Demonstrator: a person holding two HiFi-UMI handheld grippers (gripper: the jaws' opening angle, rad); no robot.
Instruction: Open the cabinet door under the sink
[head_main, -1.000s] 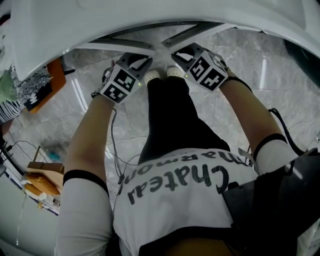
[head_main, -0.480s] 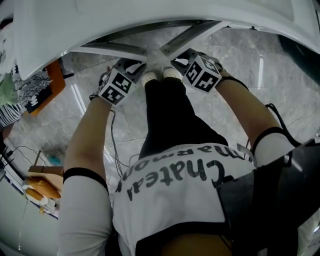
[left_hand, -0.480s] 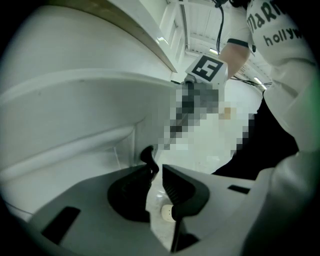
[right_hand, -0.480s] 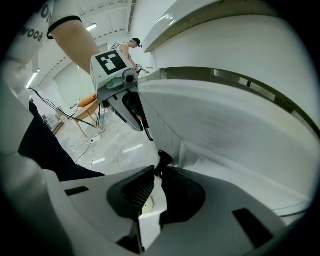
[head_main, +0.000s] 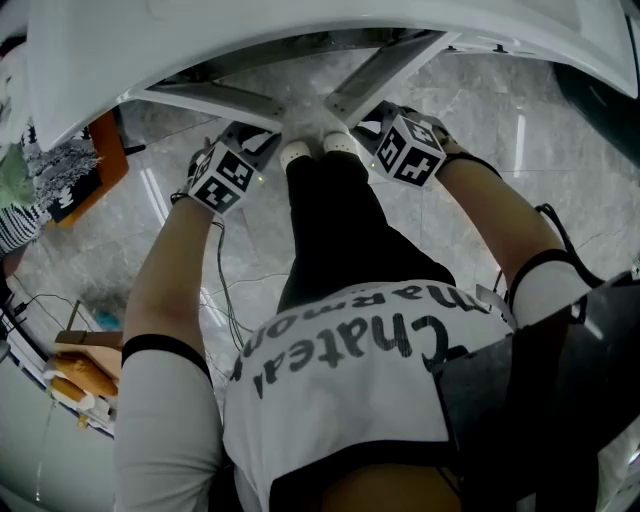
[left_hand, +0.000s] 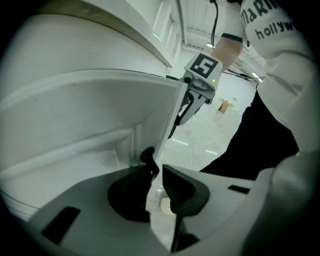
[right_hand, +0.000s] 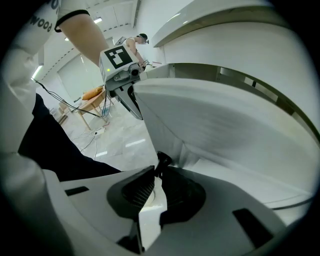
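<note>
Head view: the left gripper (head_main: 258, 138) and the right gripper (head_main: 368, 118) both point down and away from the person. Each meets the near end of one swung-out panel, the white left cabinet door (head_main: 215, 97) and the white right cabinet door (head_main: 385, 70). The two doors spread apart in a V beyond the grippers. A pair of white shoes (head_main: 295, 153) stands between the grippers on the grey marble floor (head_main: 470, 110).

Left gripper view: the jaws stand narrow, and the left door's small dark knob (left_hand: 148, 156) is pinched at their tips. The door's inner face stretches away to the left of the jaws.

Right gripper view: the jaws are likewise nearly together, nipping the right door's small dark knob (right_hand: 162, 160) at their tips. That door stretches away to the right of the jaws.
</note>
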